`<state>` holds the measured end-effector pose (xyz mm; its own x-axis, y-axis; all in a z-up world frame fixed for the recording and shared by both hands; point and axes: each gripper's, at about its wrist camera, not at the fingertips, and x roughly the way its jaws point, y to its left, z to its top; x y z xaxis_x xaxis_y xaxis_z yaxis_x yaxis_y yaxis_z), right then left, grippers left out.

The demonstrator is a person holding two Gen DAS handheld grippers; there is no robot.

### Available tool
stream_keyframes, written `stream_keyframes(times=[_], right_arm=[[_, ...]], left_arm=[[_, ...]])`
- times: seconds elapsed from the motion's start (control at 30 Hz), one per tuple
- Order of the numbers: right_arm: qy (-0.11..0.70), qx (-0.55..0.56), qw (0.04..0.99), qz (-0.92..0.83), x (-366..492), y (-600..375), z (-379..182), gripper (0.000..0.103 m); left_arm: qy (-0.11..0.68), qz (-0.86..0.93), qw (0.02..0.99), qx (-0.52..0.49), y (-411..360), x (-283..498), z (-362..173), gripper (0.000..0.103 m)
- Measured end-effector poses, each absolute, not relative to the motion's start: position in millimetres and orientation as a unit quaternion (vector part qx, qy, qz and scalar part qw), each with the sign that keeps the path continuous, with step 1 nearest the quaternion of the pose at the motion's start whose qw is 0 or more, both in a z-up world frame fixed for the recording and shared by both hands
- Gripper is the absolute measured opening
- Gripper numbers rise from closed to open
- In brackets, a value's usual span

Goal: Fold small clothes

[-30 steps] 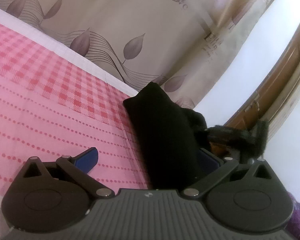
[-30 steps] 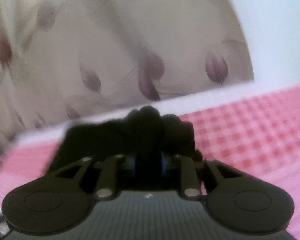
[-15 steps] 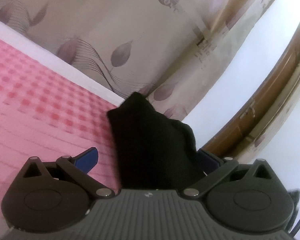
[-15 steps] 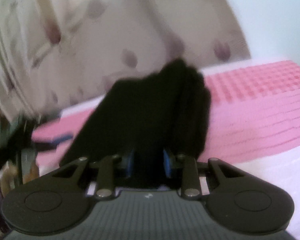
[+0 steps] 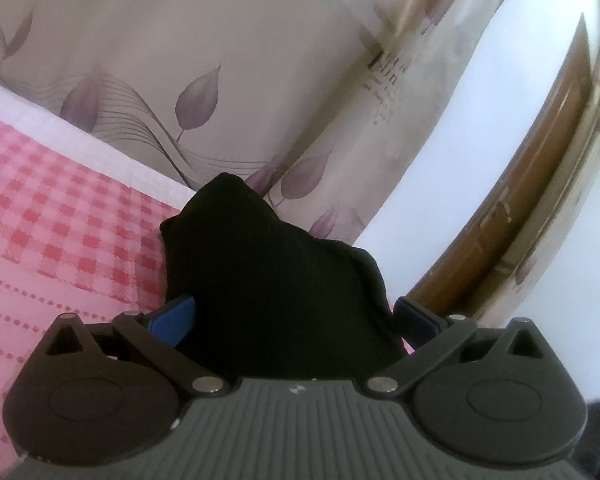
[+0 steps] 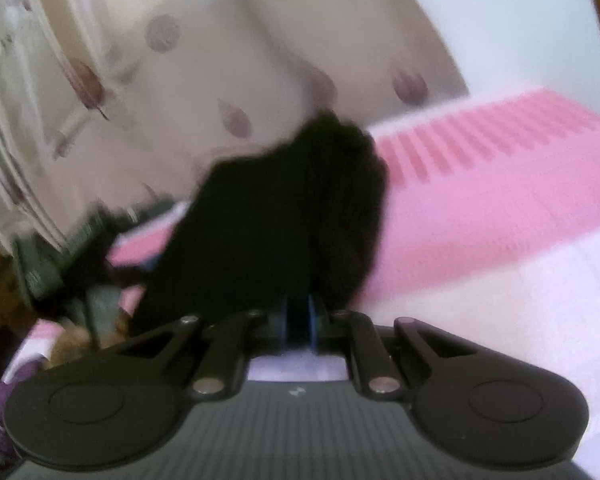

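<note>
right gripper (image 6: pixel 298 316) pinches black garment (image 6: pixel 284 216), blurred | left gripper (image 5: pixel 296 322) spread wide around garment; wooden door (image 5: pixel 540 184) there only

garment (image 5: pixel 276 280): plain black
bedsheet (image 5: pixel 60 216): pink-red check, dotted stripes, white border
curtain (image 5: pixel 204 80): beige, purple leaves
finger pads (image 5: pixel 174 316): blue

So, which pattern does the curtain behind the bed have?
The curtain is beige with purple leaves and thin wavy lines; the left wrist view shows it best.

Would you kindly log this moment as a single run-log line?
left gripper: open, black garment between fingers | right gripper: shut on black garment | surface: pink checked bedsheet | right view blurred
</note>
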<state>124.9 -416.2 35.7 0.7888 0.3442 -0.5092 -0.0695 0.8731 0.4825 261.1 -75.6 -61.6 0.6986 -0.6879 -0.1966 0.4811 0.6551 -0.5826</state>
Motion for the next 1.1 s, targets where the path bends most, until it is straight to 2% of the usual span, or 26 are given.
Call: stream_keyframes(times=[0.03, 0.1, 0.13, 0.17, 0.23, 0.4, 0.43, 0.47, 0.5, 0.57, 0.73, 0.9, 1.0, 1.07, 1.1], right_arm=[[0.287, 0.223, 0.925, 0.108, 127.5, -418.1, 45.1, 0.02], [0.255, 0.231, 0.931, 0.122, 141.3, -424.3, 61.8, 0.05], [0.248, 0.23, 0.933, 0.123, 151.9, -425.6, 67.4, 0.081], [0.241, 0.222, 0.937, 0.119, 164.4, -424.4, 71.9, 0.096], [0.235, 0.187, 0.947, 0.116, 196.9, -419.1, 73.7, 0.094], [0.279, 0.156, 0.944, 0.087, 276.1, -415.1, 48.9, 0.092], [0.288, 0.16, 0.94, 0.09, 286.6, -415.6, 41.9, 0.068], [0.298, 0.165, 0.935, 0.097, 294.1, -415.1, 34.8, 0.026], [0.317, 0.163, 0.929, 0.097, 303.0, -412.4, 28.0, 0.018], [0.32, 0.147, 0.931, 0.091, 303.7, -409.3, 23.1, 0.016], [0.29, 0.1, 0.95, 0.057, 285.7, -425.2, 34.7, 0.016], [0.314, 0.1, 0.942, 0.065, 300.8, -428.1, 19.2, 0.016], [0.315, 0.169, 0.93, 0.082, 309.2, -442.7, 1.3, 0.023], [0.308, 0.225, 0.921, 0.085, 302.4, -457.6, 0.4, 0.032], [0.295, 0.246, 0.92, 0.082, 292.3, -463.9, 4.1, 0.033]], left_arm=[[0.208, -0.331, 0.884, -0.257, -73.9, 262.5, -61.5, 0.103], [0.21, -0.33, 0.881, -0.267, -72.6, 264.6, -61.6, 0.103], [0.211, -0.33, 0.881, -0.265, -72.9, 264.7, -61.6, 0.103], [0.21, -0.33, 0.883, -0.261, -73.2, 263.8, -61.5, 0.103], [0.207, -0.331, 0.886, -0.251, -75.3, 261.8, -60.7, 0.103], [0.206, -0.332, 0.886, -0.251, -74.4, 262.5, -62.0, 0.103], [0.206, -0.332, 0.885, -0.252, -74.0, 262.8, -62.3, 0.103], [0.206, -0.332, 0.885, -0.253, -73.8, 262.8, -62.3, 0.103], [0.207, -0.332, 0.885, -0.254, -73.4, 262.8, -61.9, 0.103], [0.203, -0.33, 0.885, -0.257, -71.1, 262.1, -58.9, 0.103], [0.121, -0.328, 0.902, -0.253, -65.1, 241.2, -48.3, 0.103], [0.166, -0.354, 0.905, -0.169, -96.2, 242.1, -51.2, 0.103], [0.171, -0.352, 0.904, -0.17, -96.3, 243.2, -52.2, 0.103], [0.183, -0.346, 0.901, -0.186, -92.5, 248.1, -55.4, 0.103], [0.189, -0.342, 0.9, -0.191, -91.3, 249.7, -56.4, 0.103]])
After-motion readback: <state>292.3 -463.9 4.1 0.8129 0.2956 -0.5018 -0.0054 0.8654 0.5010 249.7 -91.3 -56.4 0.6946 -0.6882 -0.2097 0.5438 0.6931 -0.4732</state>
